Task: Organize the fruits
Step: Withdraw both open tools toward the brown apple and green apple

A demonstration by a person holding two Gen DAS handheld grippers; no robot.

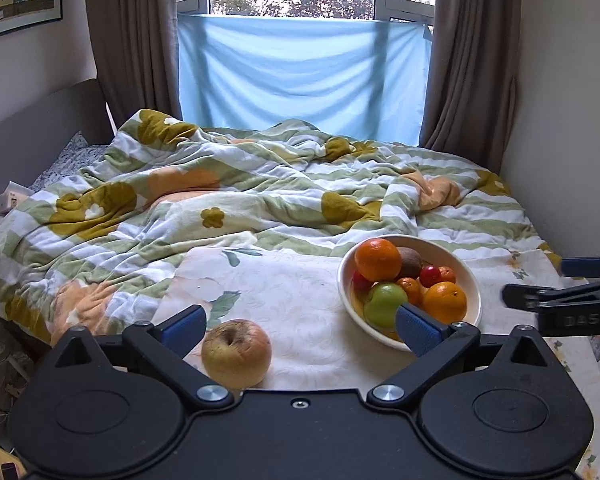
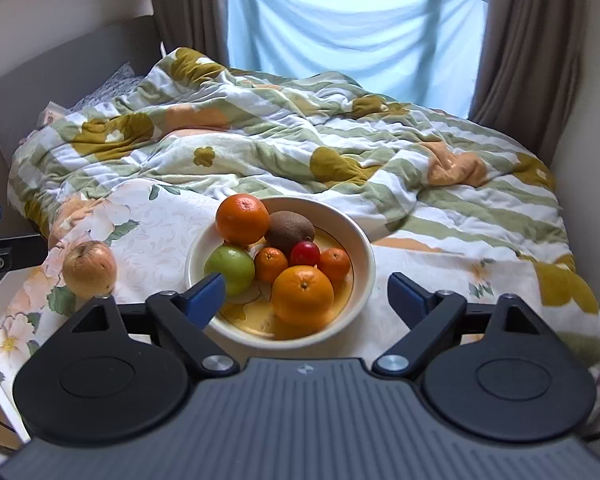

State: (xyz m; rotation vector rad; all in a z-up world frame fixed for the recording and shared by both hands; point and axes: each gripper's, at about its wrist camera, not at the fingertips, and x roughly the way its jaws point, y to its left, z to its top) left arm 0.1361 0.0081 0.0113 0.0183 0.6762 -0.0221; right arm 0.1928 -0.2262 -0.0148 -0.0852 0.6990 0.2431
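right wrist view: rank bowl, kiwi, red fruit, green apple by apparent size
1. bowl
2. green apple, partly hidden behind a claw finger
3. kiwi, close to the apple, so this order is unsure
4. red fruit

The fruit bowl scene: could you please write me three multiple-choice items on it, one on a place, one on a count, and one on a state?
1. Where is the yellowish apple?
A. In the bowl
B. On the floral cloth, outside the bowl
C. On the quilt

2. How many kiwis lie in the bowl?
A. One
B. Two
C. Three

3. How does the right gripper stand?
A. Shut on an orange
B. Shut and empty
C. Open, holding nothing

Answers:
1. B, the apple sits on the floral cloth to the left of the bowl, apart from its rim.
2. A, a single brown kiwi shows beside the big orange.
3. C, its blue fingers stand wide apart with no fruit pressed between them.
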